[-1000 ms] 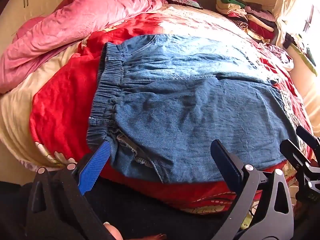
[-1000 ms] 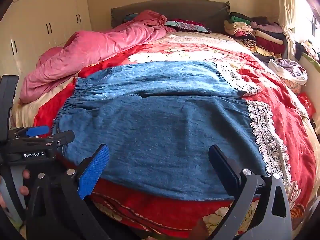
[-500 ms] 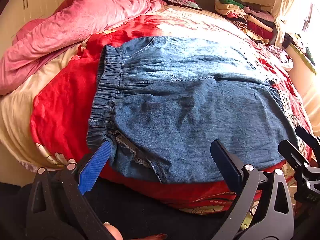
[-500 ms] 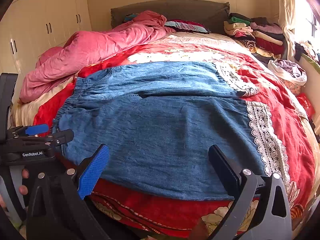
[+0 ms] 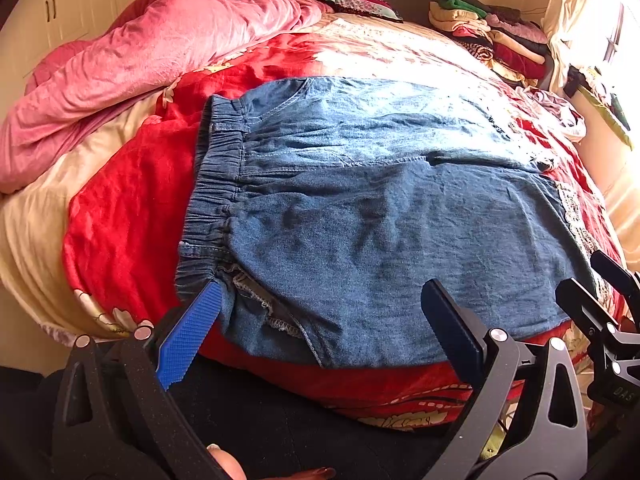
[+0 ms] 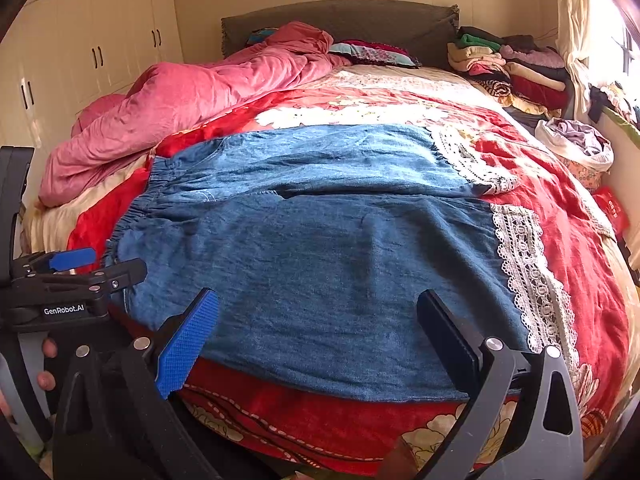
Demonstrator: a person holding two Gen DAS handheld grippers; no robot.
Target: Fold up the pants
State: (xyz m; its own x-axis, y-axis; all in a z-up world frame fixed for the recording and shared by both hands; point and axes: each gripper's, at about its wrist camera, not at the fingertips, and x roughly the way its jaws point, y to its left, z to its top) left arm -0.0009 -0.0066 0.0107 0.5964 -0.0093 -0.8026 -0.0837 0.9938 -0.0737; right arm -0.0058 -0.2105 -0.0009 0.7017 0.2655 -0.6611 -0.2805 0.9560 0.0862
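Pants: one pair of blue denim pants (image 6: pixel 320 256) lies flat across the middle of the frame on the red floral bedspread (image 6: pixel 560 200), waistband at left, two lace-trimmed hems at right.
Left gripper (image 5: pixel 320 320): lower frame, jaws spread wide, holding nothing; the blue finger pad (image 5: pixel 188 340) sits just beside the waistband corner.
Right gripper (image 6: pixel 316 328): lower frame, jaws spread wide over the near pant edge, holding nothing.
Containers: a white bag (image 6: pixel 576 144) of clothes, right edge.
Only in right view: lace hems shown clearly, wardrobe doors (image 6: pixel 100 52) upper left, left gripper's body at lower left.
Counts: one pink quilt (image 6: pixel 180 108), one clothes stack (image 6: pixel 508 68) upper right.
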